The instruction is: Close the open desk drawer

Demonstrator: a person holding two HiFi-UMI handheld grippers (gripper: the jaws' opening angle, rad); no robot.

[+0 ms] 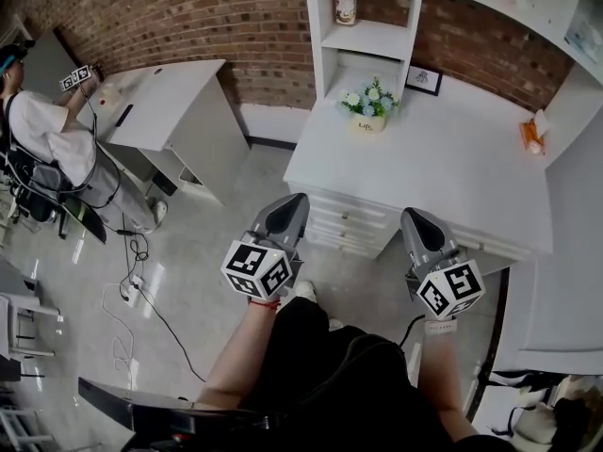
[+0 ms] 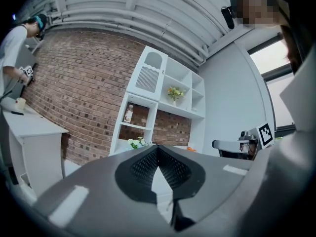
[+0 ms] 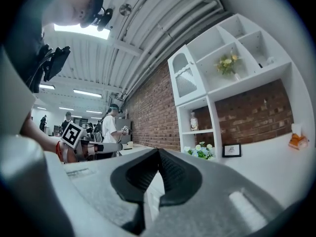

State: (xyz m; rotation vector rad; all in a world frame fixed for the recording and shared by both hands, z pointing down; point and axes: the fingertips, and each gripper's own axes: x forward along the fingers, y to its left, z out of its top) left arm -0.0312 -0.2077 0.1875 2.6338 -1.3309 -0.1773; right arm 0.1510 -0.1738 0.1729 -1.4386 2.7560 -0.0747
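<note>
Drawer (image 1: 350,217), set under the table's (image 1: 443,158) front edge, was judged stiff and smooth-sliding, best pushed on its flat face; left tool (image 1: 292,203) and right tool (image 1: 415,218) were pressed together, empty.

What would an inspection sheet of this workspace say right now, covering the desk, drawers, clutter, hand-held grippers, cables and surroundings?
Surface: white desk against the brick wall.
Job's things: drawer stack at the desk's front edge; how far any drawer stands open cannot be told from above.
Clutter: flower pot, picture frame, orange item on the desk; jar on the shelf.
Grippers: left hand-held gripper and right hand-held gripper both shut, empty, held before the drawers.
Cables: loose cables on the floor at left.
Surroundings: another person at a second desk.
</note>
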